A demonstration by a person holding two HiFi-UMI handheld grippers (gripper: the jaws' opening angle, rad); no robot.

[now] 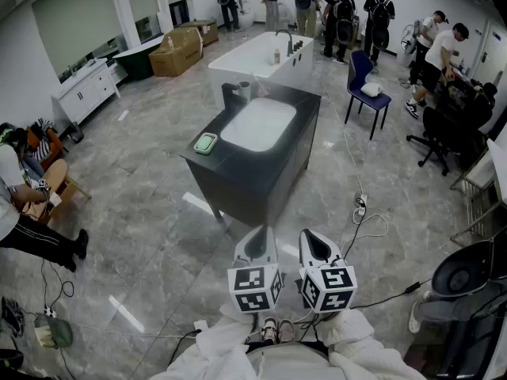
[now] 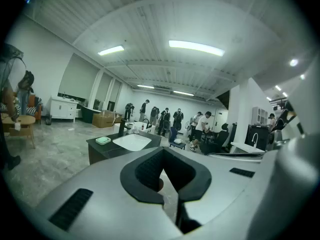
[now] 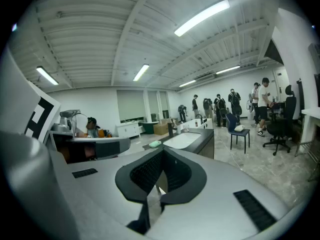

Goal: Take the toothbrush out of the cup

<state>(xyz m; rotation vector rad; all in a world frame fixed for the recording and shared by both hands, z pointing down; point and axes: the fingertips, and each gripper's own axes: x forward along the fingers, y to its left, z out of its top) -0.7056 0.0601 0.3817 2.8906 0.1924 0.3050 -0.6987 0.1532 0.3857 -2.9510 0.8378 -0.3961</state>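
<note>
A dark vanity [image 1: 238, 172] with a white basin [image 1: 258, 123] stands on the floor some way ahead of me. A small grey cup [image 1: 244, 90] sits at its far left corner beside a dark faucet [image 1: 229, 95]. The toothbrush is too small to make out. My left gripper [image 1: 256, 244] and right gripper [image 1: 315, 245] are held low, close to my body and far from the vanity. Both are shut with nothing between the jaws. The left gripper view shows the vanity [image 2: 107, 146] beyond the left gripper [image 2: 165, 176], and the right gripper view shows the vanity [image 3: 202, 139] beyond the right gripper [image 3: 159, 181].
A green soap dish [image 1: 206, 142] lies on the vanity's left edge. Behind it stand a white bathtub [image 1: 261, 54], cardboard boxes [image 1: 178, 50] and a blue chair [image 1: 366, 84]. Several people stand at the back and right. A person [image 1: 20, 204] sits at left. Cables [image 1: 360, 212] trail on the floor.
</note>
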